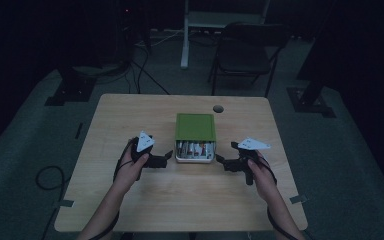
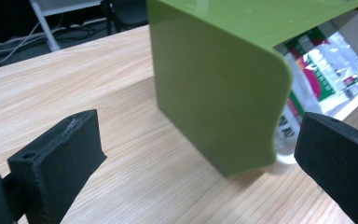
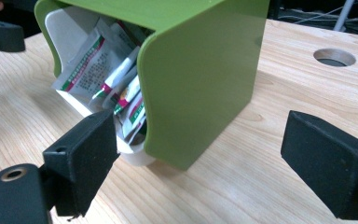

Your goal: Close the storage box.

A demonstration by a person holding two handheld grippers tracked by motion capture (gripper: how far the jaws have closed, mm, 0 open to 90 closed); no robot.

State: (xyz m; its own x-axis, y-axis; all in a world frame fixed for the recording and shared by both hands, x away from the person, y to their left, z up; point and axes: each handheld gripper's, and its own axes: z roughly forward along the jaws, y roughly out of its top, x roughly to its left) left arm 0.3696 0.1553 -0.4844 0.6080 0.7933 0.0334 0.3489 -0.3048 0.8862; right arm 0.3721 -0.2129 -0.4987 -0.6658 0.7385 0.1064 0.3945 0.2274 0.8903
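A green box (image 1: 195, 126) lies in the middle of the table, its open front end showing a white inner tray (image 1: 195, 158) full of several sachets (image 1: 196, 148). My left gripper (image 1: 168, 158) is open just left of the tray's front corner; in the left gripper view the green wall (image 2: 214, 88) and sachets (image 2: 328, 65) stand between its wide-apart jaws. My right gripper (image 1: 219, 161) is open just right of the tray. In the right gripper view the green box (image 3: 200, 79) sits between its jaws, with sachets (image 3: 107, 74) and the white tray (image 3: 137, 157) at its left.
The wooden table (image 1: 180, 200) has a round cable hole (image 1: 218, 108) behind the box. A dark folding chair (image 1: 247, 52) and a white frame leg (image 1: 184, 35) stand beyond the far edge. Cables lie on the floor at the left.
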